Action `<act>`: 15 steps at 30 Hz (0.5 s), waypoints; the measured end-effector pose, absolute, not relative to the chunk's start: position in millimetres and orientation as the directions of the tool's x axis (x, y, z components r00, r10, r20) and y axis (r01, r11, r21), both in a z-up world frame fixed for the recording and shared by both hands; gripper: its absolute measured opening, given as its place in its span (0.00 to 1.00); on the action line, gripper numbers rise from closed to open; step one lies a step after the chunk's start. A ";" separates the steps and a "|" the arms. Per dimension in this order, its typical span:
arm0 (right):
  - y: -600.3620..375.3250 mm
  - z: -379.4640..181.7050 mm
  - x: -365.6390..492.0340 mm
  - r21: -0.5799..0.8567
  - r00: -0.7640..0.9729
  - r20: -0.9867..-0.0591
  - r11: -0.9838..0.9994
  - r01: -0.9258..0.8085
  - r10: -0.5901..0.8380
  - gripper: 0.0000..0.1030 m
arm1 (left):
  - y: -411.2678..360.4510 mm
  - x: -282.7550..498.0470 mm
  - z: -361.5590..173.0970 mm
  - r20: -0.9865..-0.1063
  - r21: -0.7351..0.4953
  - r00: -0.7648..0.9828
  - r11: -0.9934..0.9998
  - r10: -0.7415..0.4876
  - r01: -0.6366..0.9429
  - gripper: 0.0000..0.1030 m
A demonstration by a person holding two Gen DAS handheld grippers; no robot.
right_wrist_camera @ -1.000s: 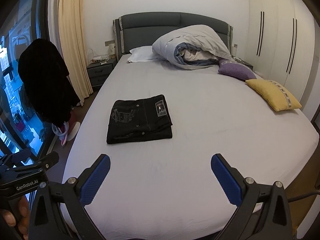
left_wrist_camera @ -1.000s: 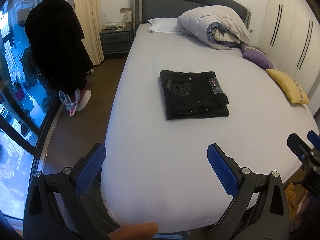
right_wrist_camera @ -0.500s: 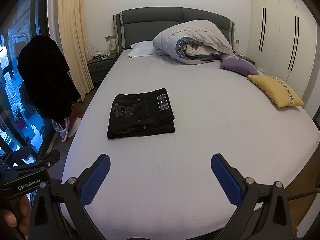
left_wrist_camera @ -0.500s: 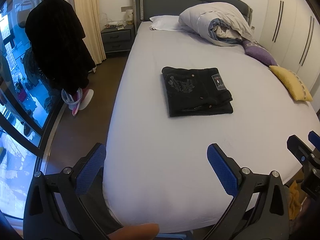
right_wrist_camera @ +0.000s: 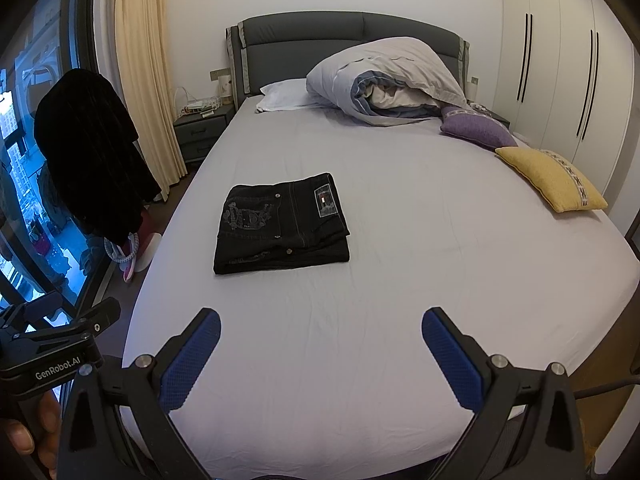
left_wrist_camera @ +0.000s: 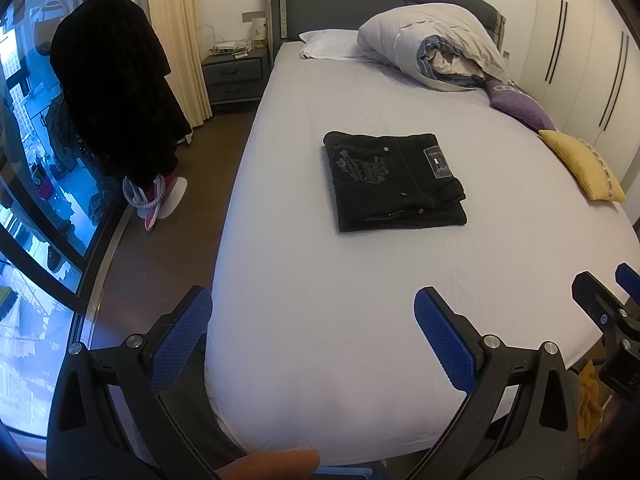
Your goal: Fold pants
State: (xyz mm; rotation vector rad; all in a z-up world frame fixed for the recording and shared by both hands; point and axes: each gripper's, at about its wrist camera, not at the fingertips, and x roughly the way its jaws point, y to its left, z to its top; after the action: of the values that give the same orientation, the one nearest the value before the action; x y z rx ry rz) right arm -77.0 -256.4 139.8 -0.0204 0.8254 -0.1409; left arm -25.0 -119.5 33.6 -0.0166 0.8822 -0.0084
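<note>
A: How are the two grippers held?

B: The left gripper [left_wrist_camera: 312,320] is seen at the bottom of its frame with its blue pads spread wide and nothing between them. The right gripper [right_wrist_camera: 320,332] is likewise held wide apart and empty, low in its own frame, over the near end of the bed [right_wrist_camera: 360,360].

A: Where are the pants found from there?

B: The black pants [right_wrist_camera: 280,226] are laid flat as a folded rectangle on the grey sheet, ahead of both grippers and well apart from them. In the right wrist view they lie left of centre; in the left wrist view the pants [left_wrist_camera: 394,182] lie right of centre. The stack's longer side is run roughly across the frame. Neither gripper can be judged clearly nearer. The fold appears complete, so little work seems left.

A: What is placed around, and is anything in the way?

B: A rolled duvet [right_wrist_camera: 384,80] and a white pillow [right_wrist_camera: 284,94] are seen at the headboard, a purple cushion [right_wrist_camera: 476,128] and a yellow cushion [right_wrist_camera: 548,178] at the right. Bare sheet alone is seen between grippers and pants.
</note>
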 end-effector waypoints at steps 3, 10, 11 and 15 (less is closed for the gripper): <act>-256.4 139.2 -77.7 -0.073 0.669 -0.731 0.990 0.117 -0.133 1.00 | -119.6 -25.0 33.6 -0.772 -0.019 0.635 1.000 -0.015 0.001 1.00; -256.7 139.6 -77.2 -0.072 0.668 -0.732 0.990 0.117 -0.133 1.00 | -119.5 -25.1 33.7 -0.772 -0.019 0.635 1.000 -0.015 0.000 1.00; -256.4 139.4 -77.7 -0.071 0.668 -0.732 0.990 0.118 -0.132 1.00 | -119.3 -24.7 33.7 -0.772 -0.019 0.635 1.000 -0.015 0.001 1.00; -256.9 137.1 -78.8 -0.071 0.667 -0.733 0.991 0.117 -0.131 1.00 | -119.0 -23.7 33.5 -0.771 -0.018 0.636 1.000 -0.015 0.002 1.00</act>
State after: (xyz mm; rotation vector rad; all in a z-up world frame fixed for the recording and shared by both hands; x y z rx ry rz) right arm -78.8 -256.9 137.1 -0.0181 0.8283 -0.1402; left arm -23.7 -119.0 33.5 -0.0165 0.8809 -0.0098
